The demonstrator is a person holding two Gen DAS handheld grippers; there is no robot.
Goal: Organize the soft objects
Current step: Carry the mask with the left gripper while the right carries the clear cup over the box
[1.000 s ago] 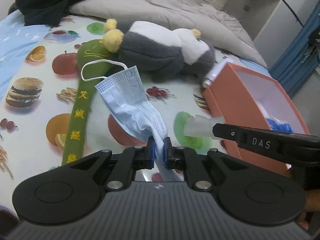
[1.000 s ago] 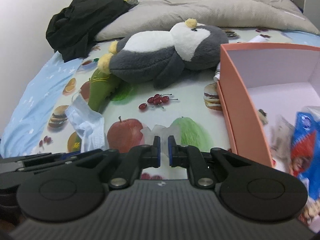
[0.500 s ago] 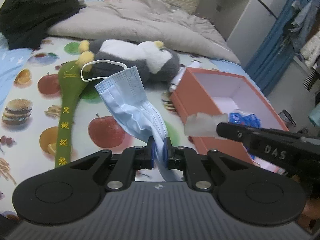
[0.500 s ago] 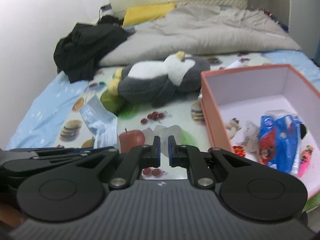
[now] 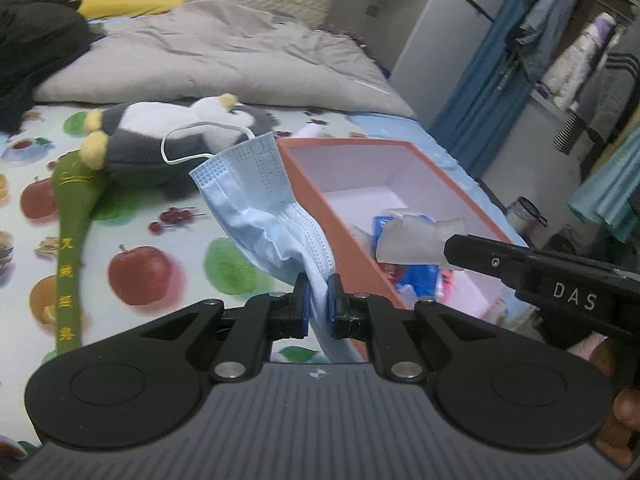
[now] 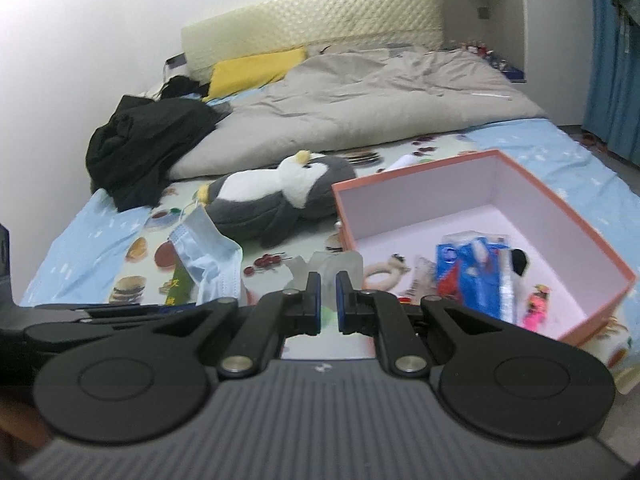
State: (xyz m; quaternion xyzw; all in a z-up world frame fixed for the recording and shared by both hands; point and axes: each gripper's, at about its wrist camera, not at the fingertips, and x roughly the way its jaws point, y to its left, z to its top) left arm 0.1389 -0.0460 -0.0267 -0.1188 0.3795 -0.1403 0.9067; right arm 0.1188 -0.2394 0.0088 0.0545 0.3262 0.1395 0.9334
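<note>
Box sits on bed, right of plush penguin. Quilt lies behind both; garment at its left. Packets lie in box.

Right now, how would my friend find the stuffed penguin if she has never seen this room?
Look at the bed with the fruit-print sheet, in front of the rumpled grey duvet. Just left of the orange box lies the stuffed penguin, on its side. It is the only plush animal there: dark grey with a white belly and face and small yellow tufts, much bigger than the blue face mask near it.
</note>
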